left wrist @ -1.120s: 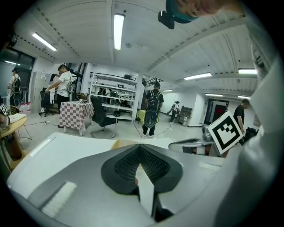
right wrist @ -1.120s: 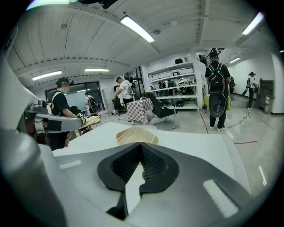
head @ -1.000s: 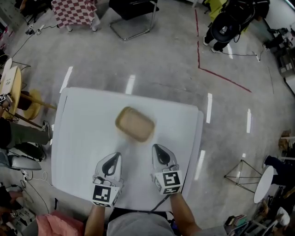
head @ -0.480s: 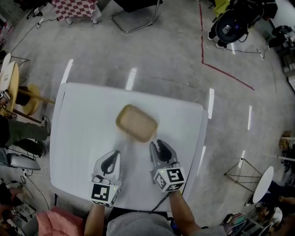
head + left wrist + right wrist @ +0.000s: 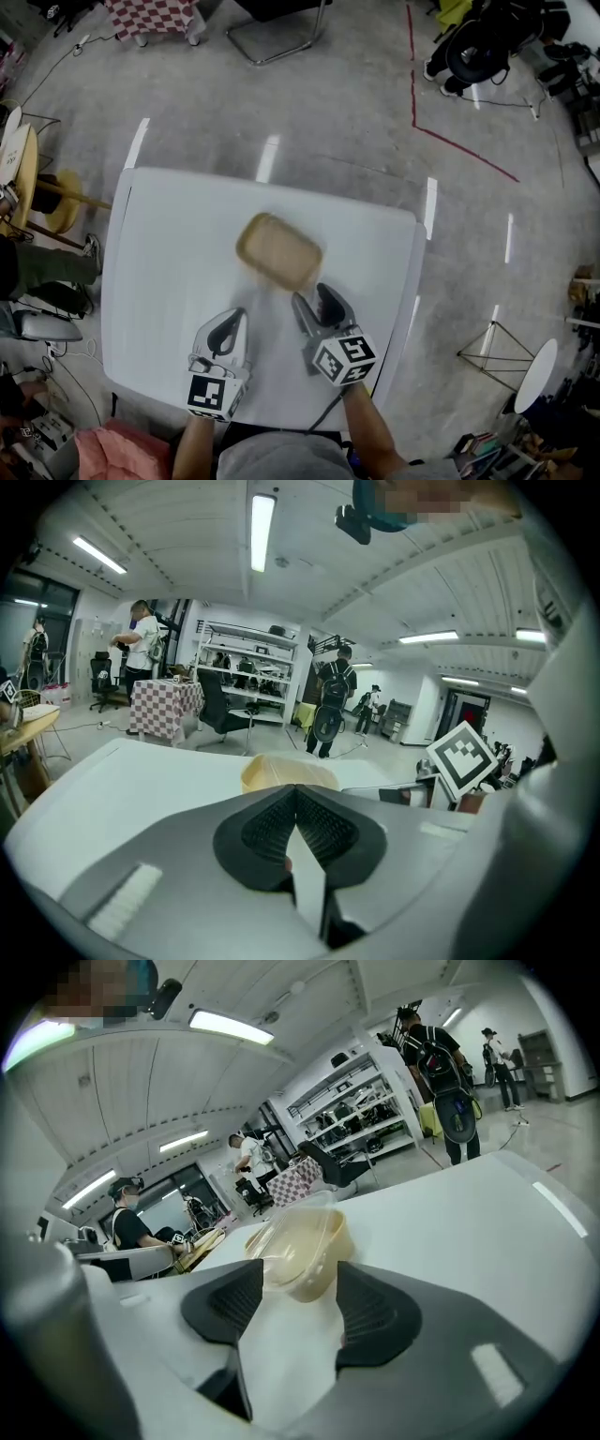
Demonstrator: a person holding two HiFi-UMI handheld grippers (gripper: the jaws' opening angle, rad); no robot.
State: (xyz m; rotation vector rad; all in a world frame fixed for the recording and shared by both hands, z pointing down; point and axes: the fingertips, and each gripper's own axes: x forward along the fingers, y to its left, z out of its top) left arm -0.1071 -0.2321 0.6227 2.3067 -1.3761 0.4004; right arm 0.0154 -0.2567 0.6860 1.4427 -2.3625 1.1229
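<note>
A tan rectangular container with a clear lid point(image 5: 278, 250) lies in the middle of a white table point(image 5: 159, 244). My right gripper point(image 5: 314, 301) is open, its jaws spread just short of the container's near edge; in the right gripper view the container point(image 5: 300, 1243) sits just beyond the gap point(image 5: 298, 1296). My left gripper point(image 5: 225, 329) is shut and empty, further back on the left; its jaws meet point(image 5: 296, 816) with the container point(image 5: 277, 772) beyond them. The right gripper's marker cube point(image 5: 464, 758) shows at the right of the left gripper view.
The table stands on a grey concrete floor with a red line point(image 5: 459, 142). Around it are a black chair point(image 5: 277, 23), a checkered table point(image 5: 150, 14), a round wooden table point(image 5: 11, 141), shelving point(image 5: 248, 672) and several people, one with a backpack point(image 5: 330, 714).
My right gripper has opened and moved forward and left toward the container's near edge. My left gripper has stayed shut and barely moved.
</note>
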